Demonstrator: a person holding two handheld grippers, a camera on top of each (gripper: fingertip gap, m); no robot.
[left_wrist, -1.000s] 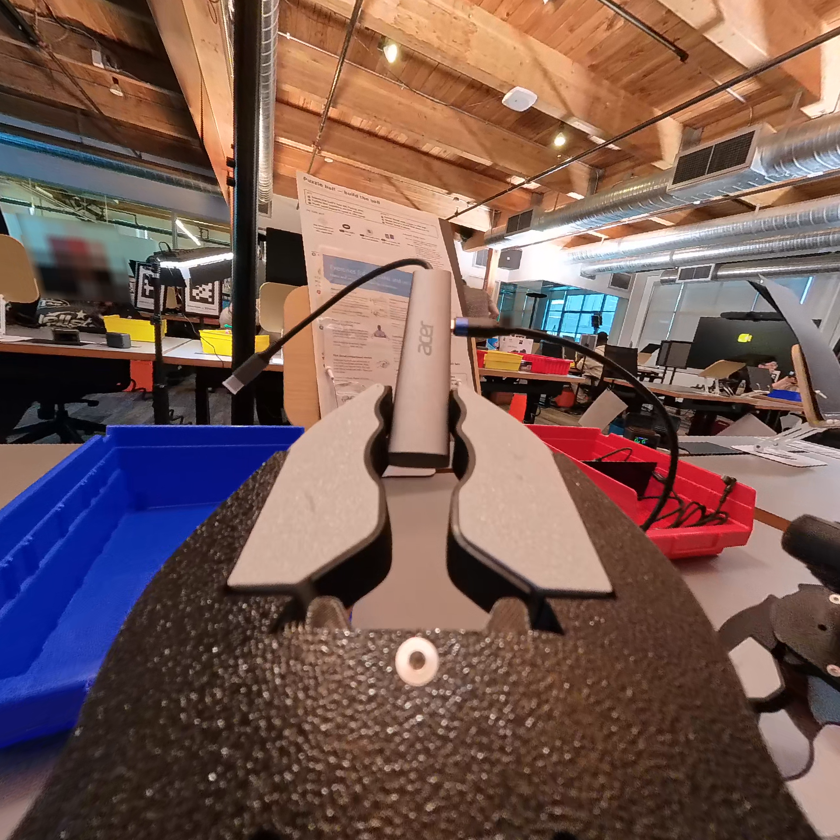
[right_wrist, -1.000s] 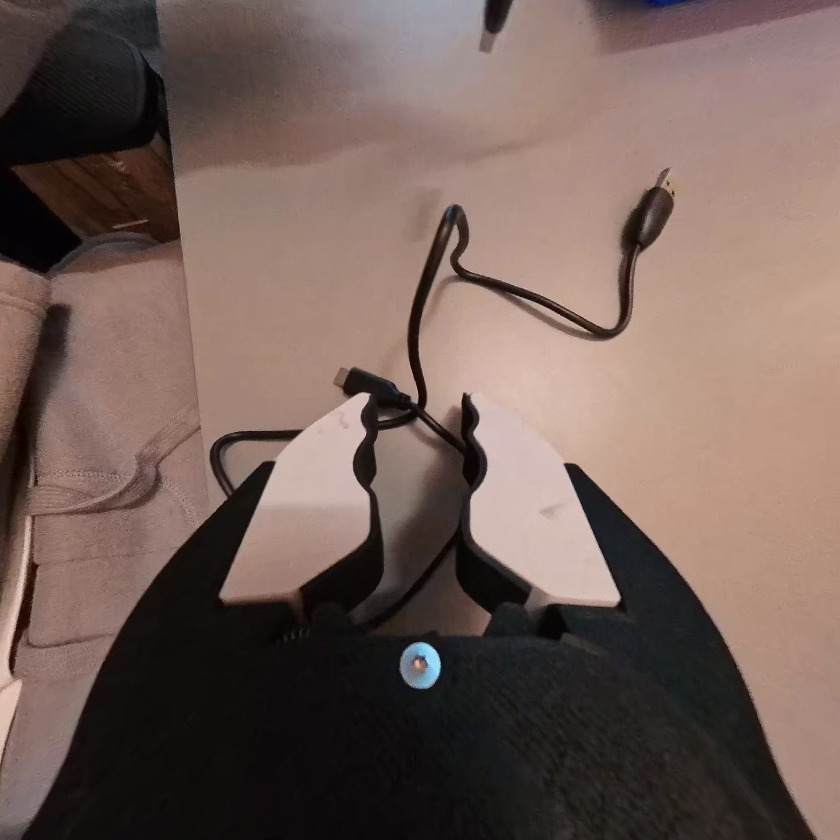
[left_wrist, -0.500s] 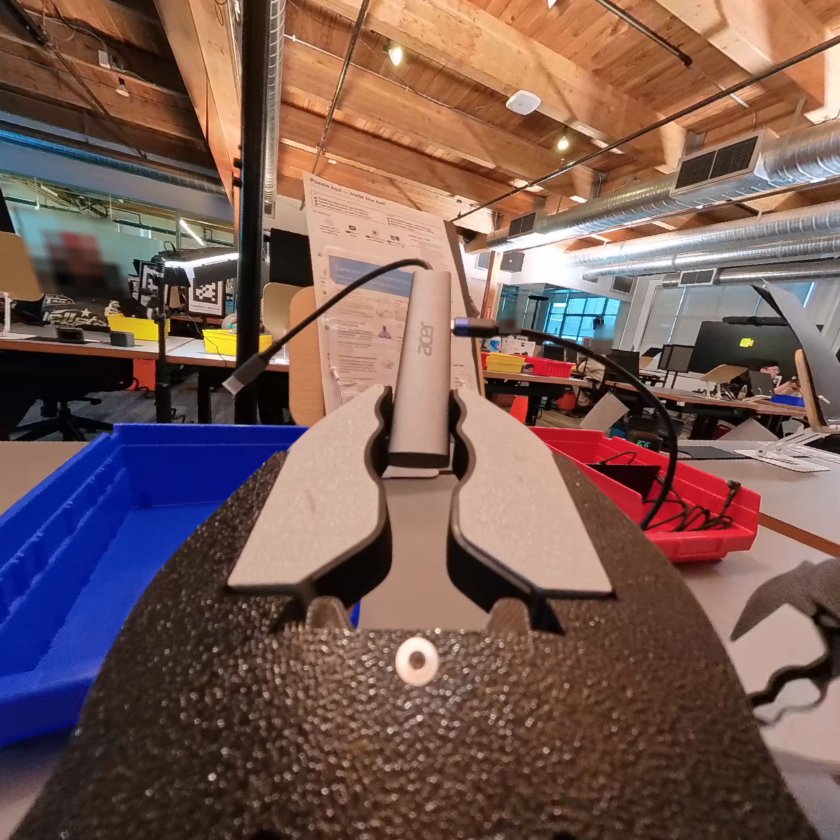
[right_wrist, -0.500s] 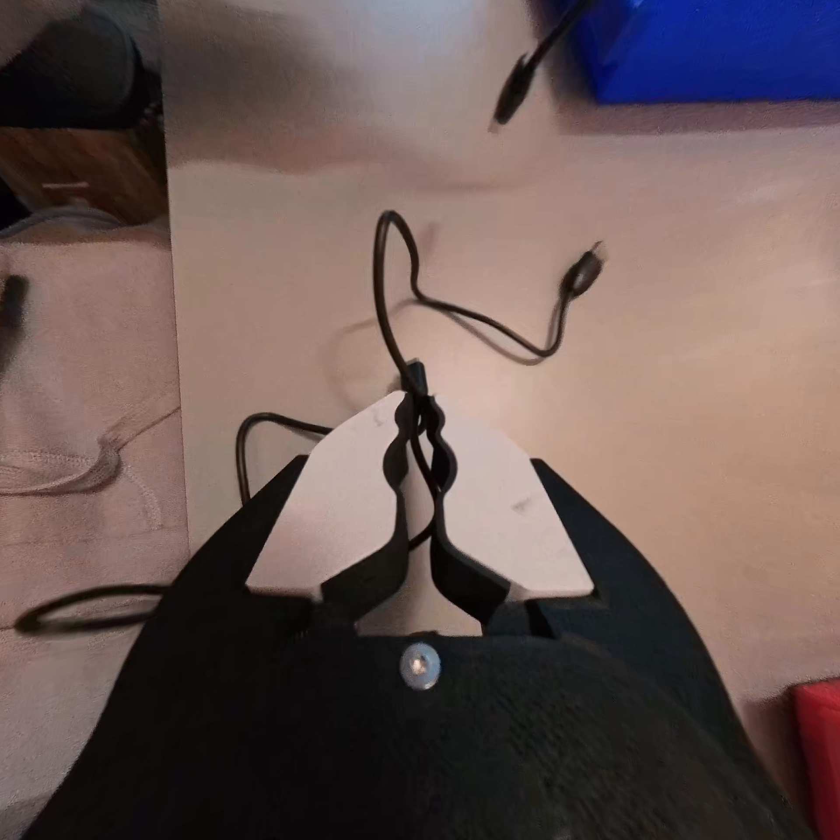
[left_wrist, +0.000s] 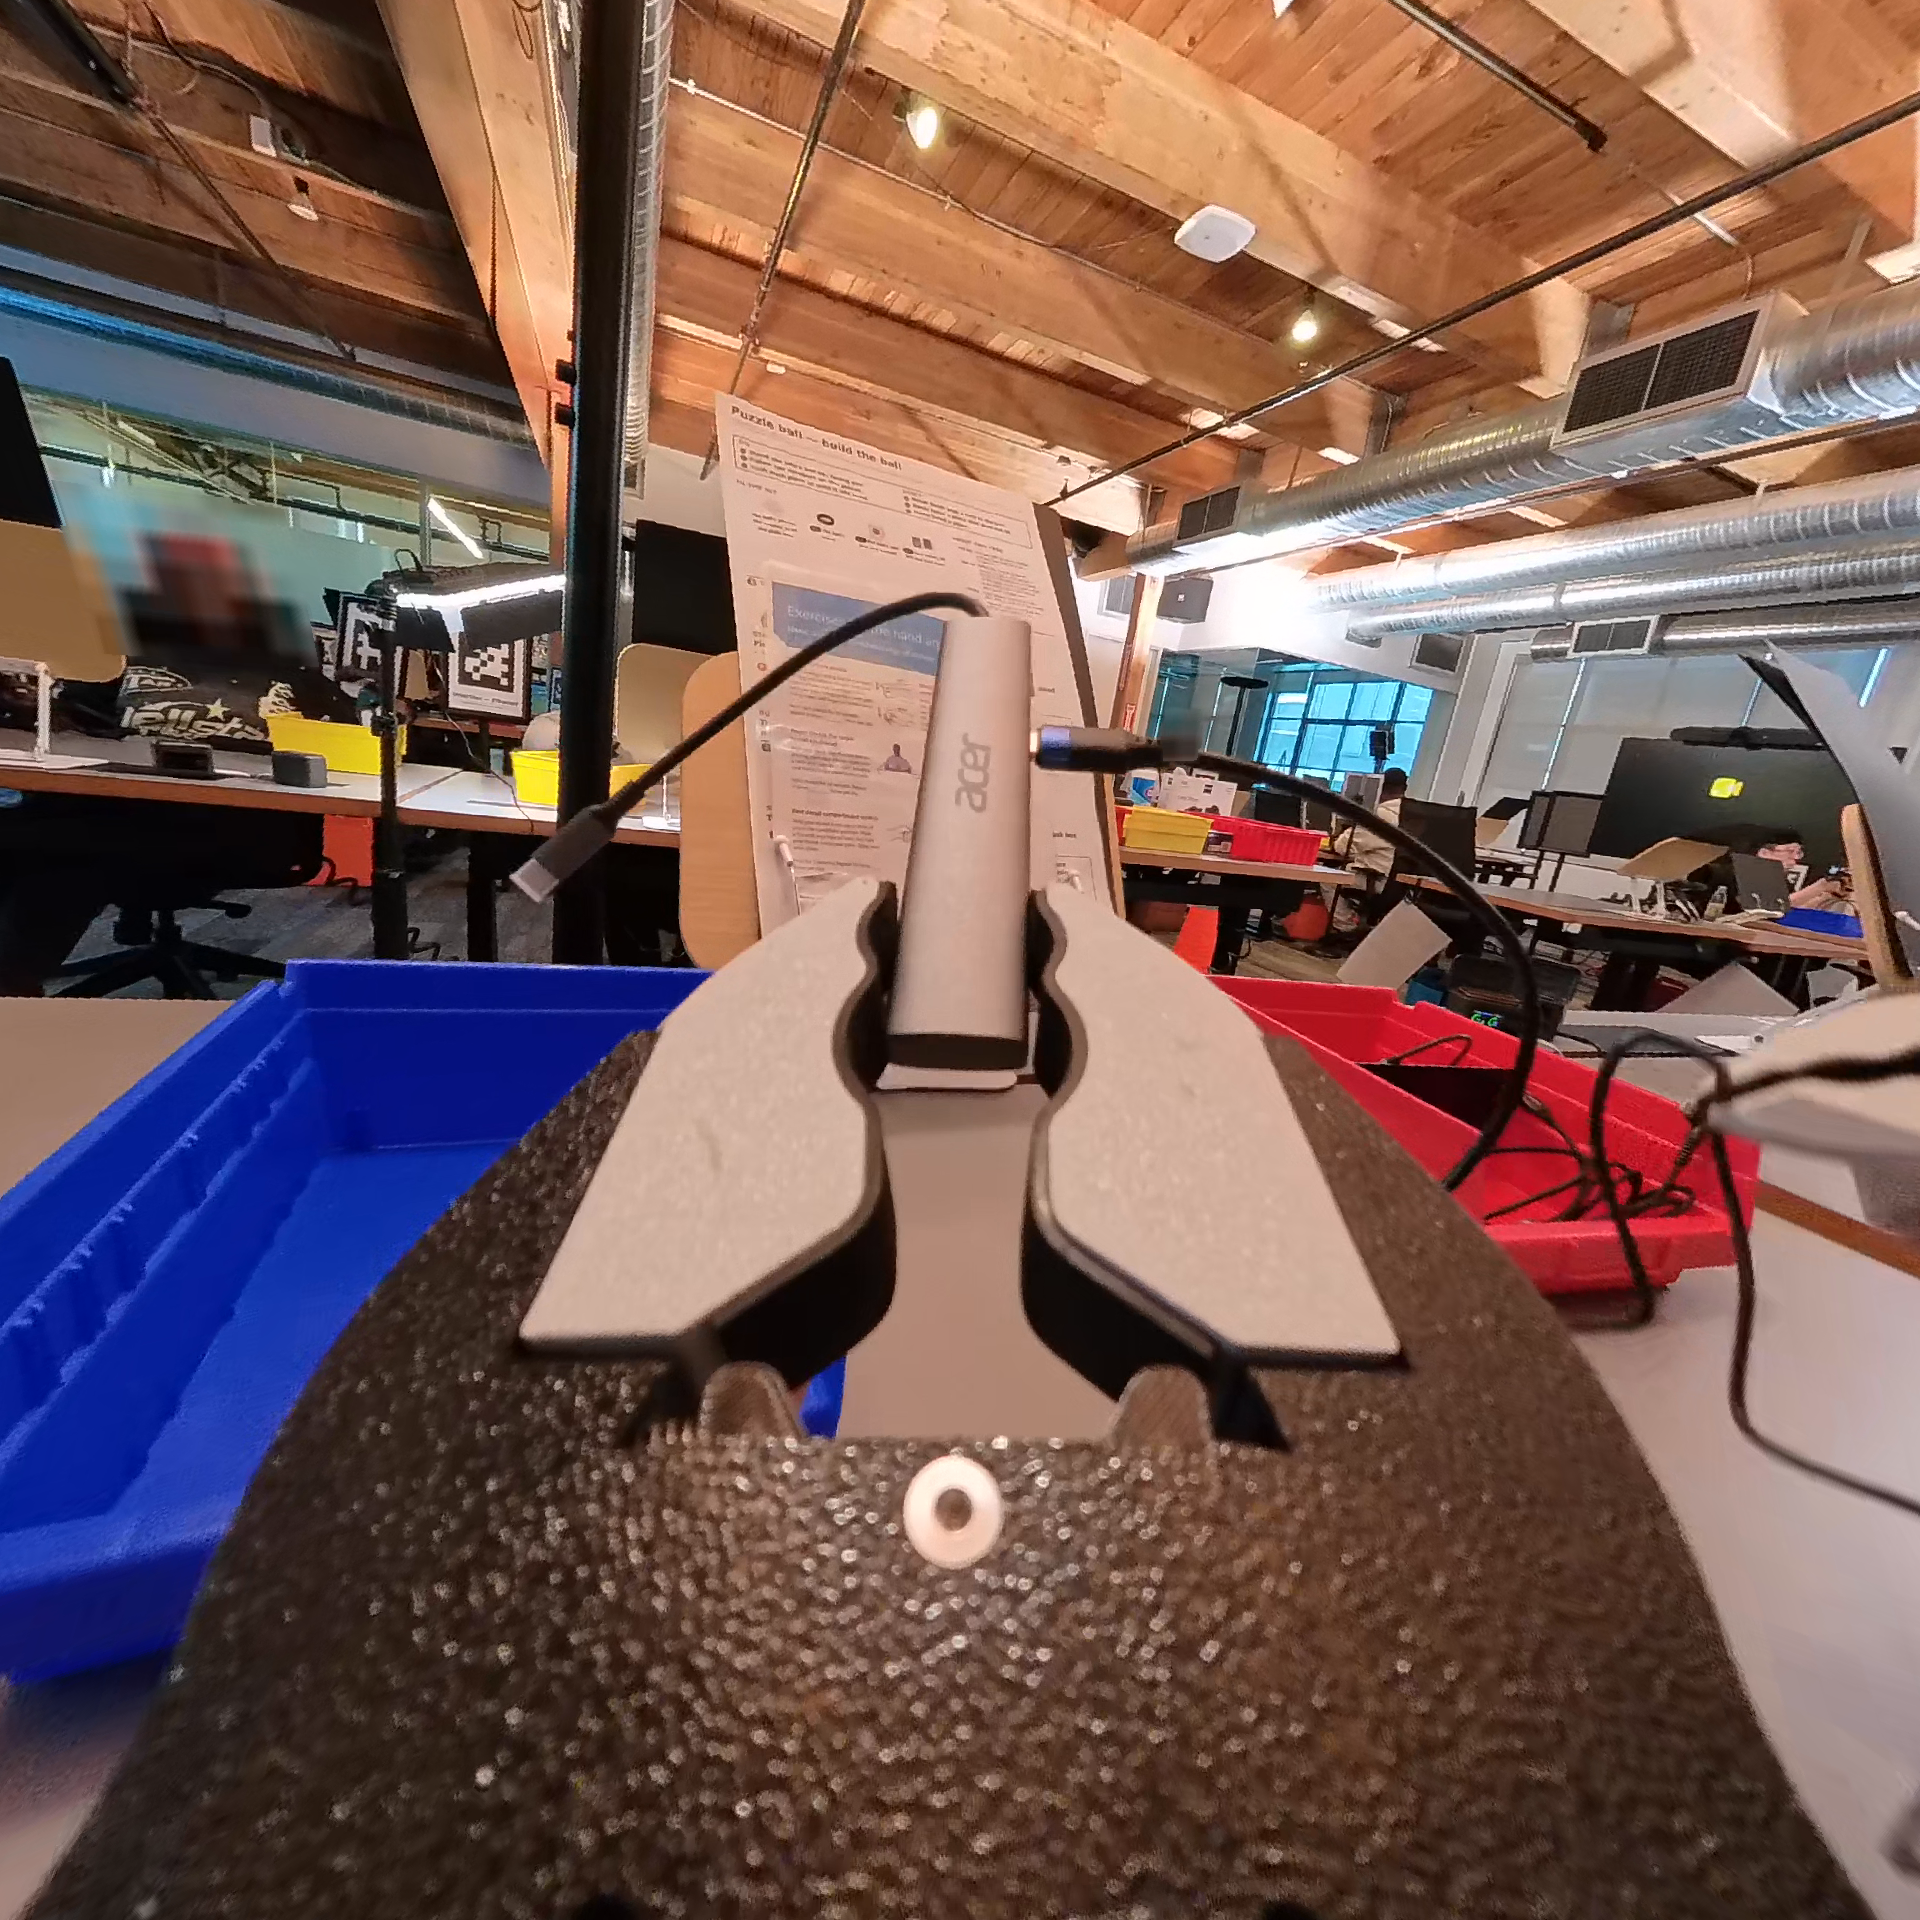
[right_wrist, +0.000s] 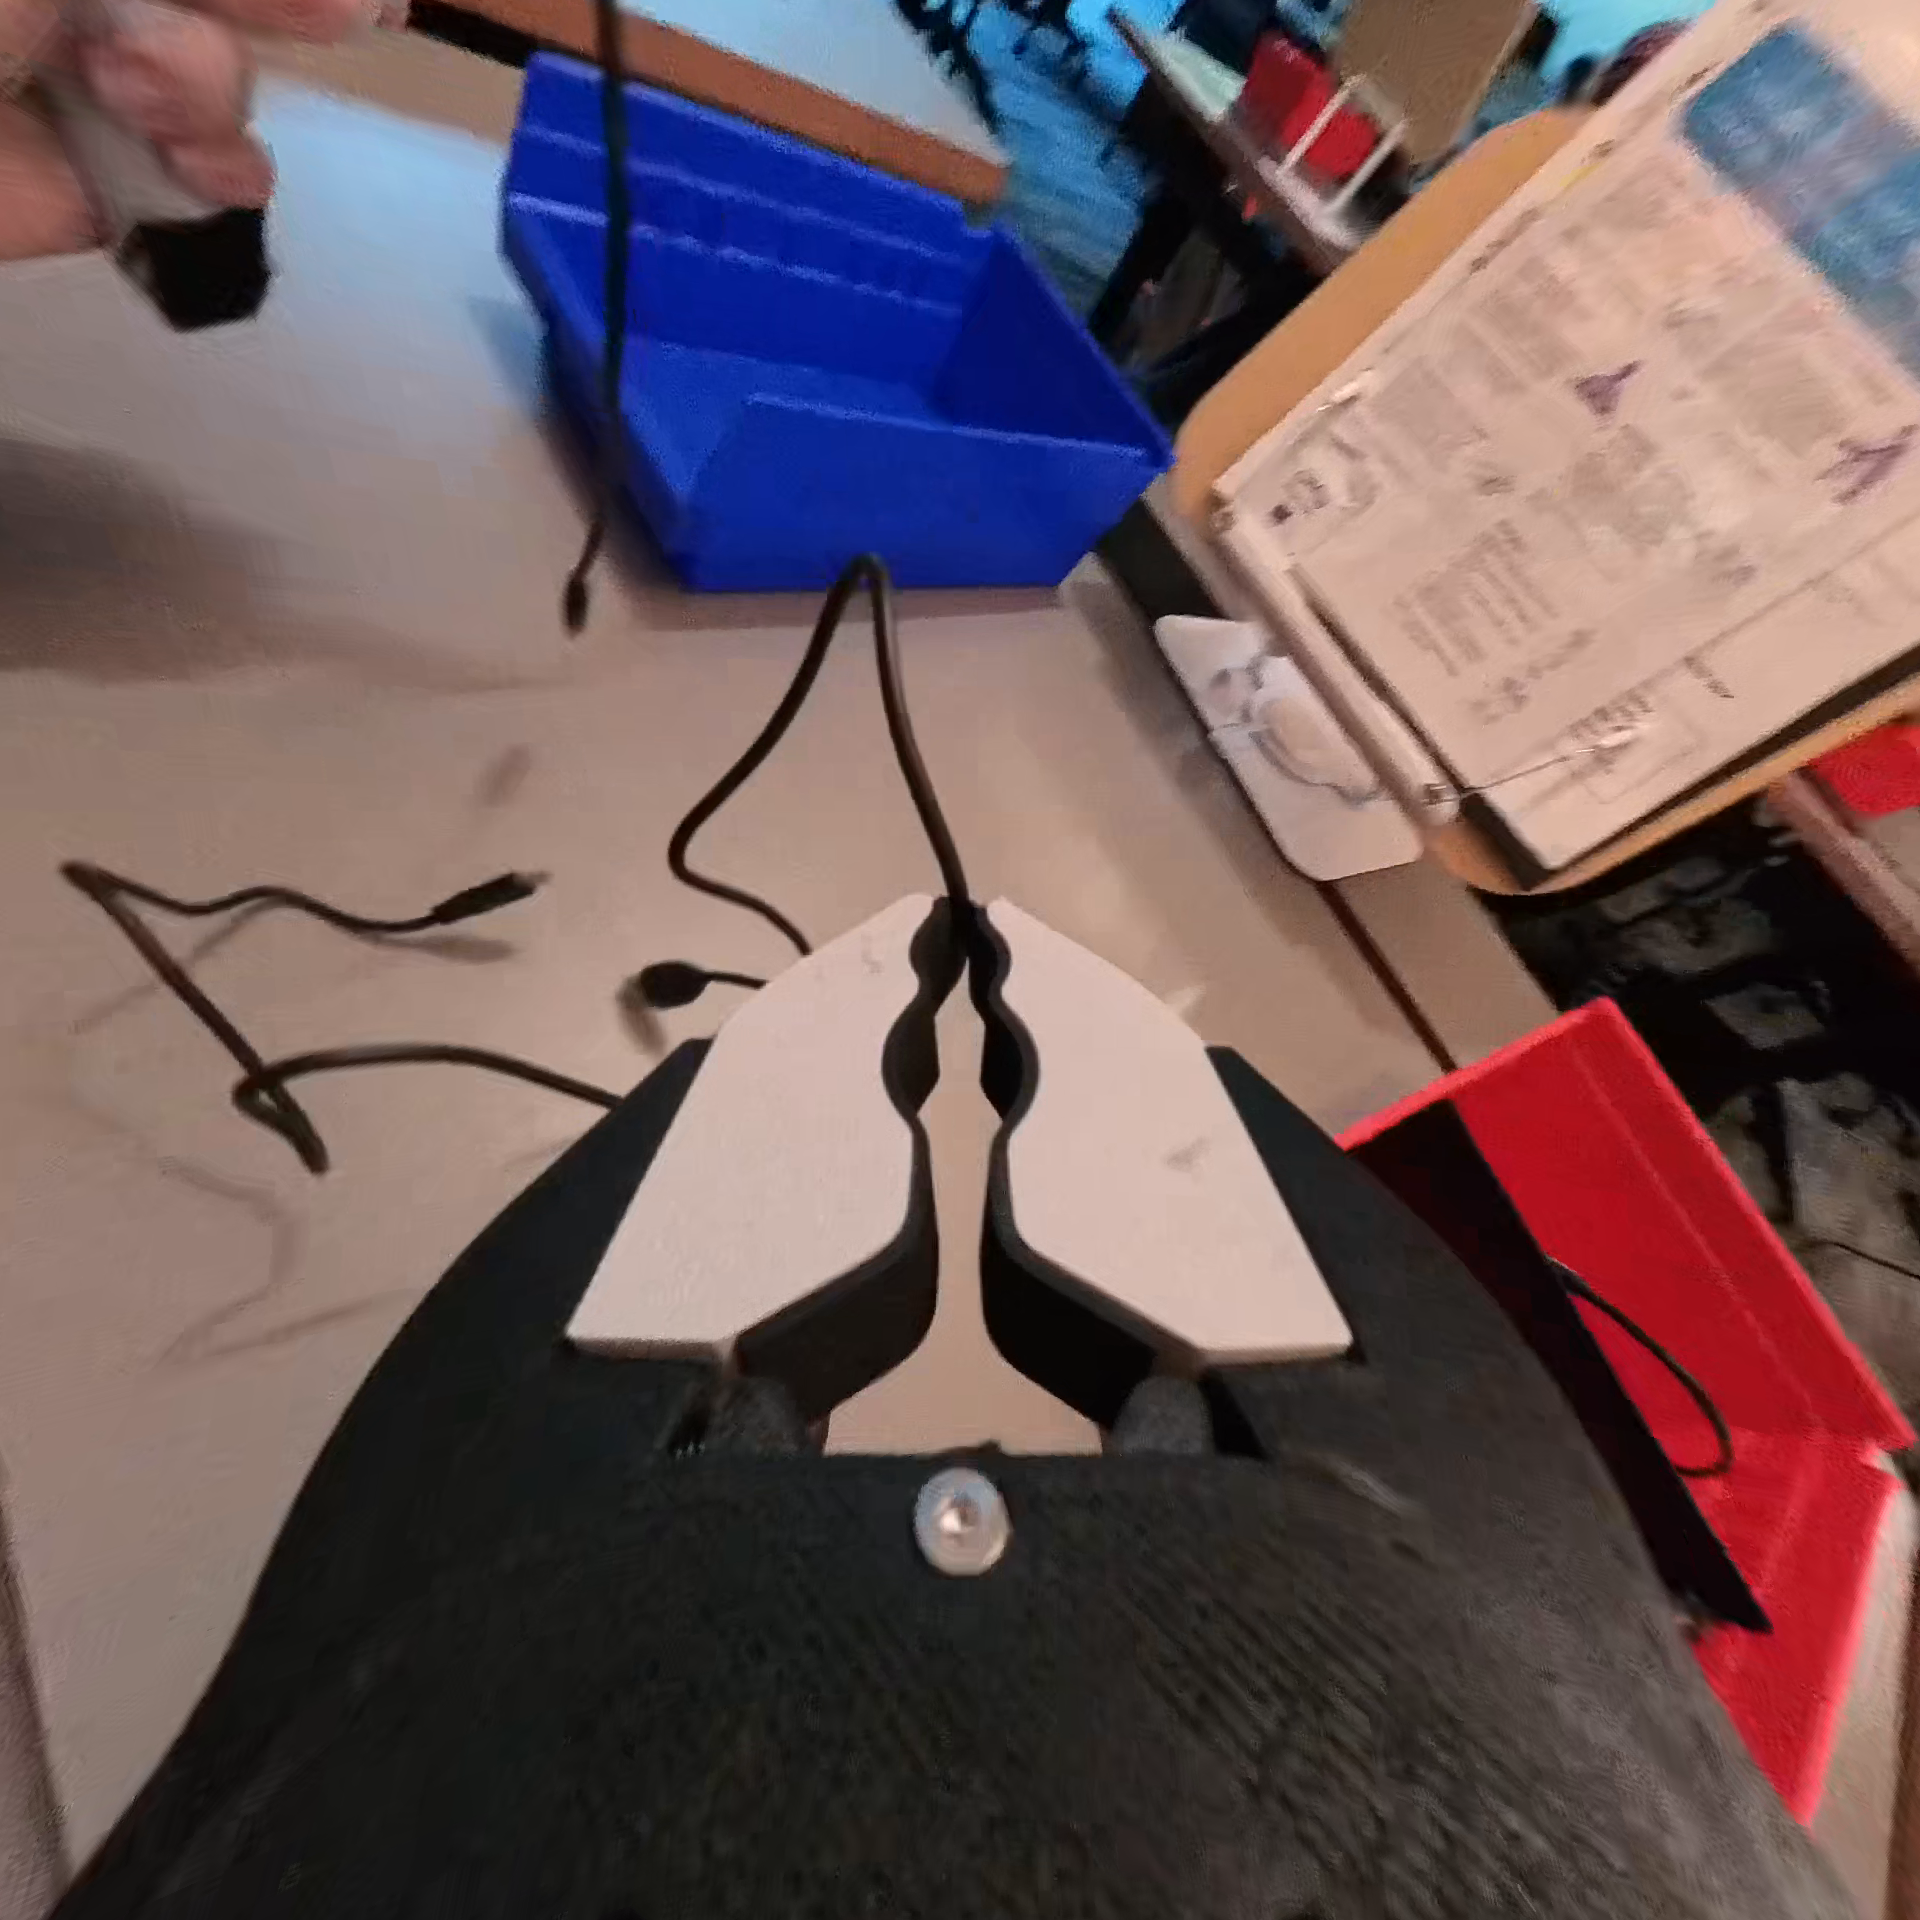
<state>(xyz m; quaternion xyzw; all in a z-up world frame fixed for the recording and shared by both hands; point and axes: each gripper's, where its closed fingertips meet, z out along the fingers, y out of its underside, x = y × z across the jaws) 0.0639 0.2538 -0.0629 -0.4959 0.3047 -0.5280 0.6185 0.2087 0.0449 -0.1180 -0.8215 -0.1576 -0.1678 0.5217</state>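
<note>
My left gripper (left_wrist: 956, 914) is shut on a silver hub (left_wrist: 966, 821) and holds it upright above the table. A short black lead with a plug (left_wrist: 545, 873) hangs from the hub's top to the left. A second black cable (left_wrist: 1496, 966) is plugged into its right side and runs down toward the red bin (left_wrist: 1621, 1247). My right gripper (right_wrist: 961, 920) is shut on a black cable (right_wrist: 894, 707) and holds it lifted off the table; the cable loops up ahead of the fingertips. The right gripper's tip shows at the right edge of the left wrist view (left_wrist: 1829, 1091).
A blue bin (left_wrist: 208, 1195) sits at the left, also seen ahead in the right wrist view (right_wrist: 831, 395). A clipboard with printed sheets (right_wrist: 1621, 457) stands behind the table. Another loose black cable (right_wrist: 270, 997) lies on the table. A hand (right_wrist: 114, 114) with the hub is at top left.
My right gripper closed on the black cable, lifted it off the table and swung up toward the bins. My left gripper kept the hub nearly still.
</note>
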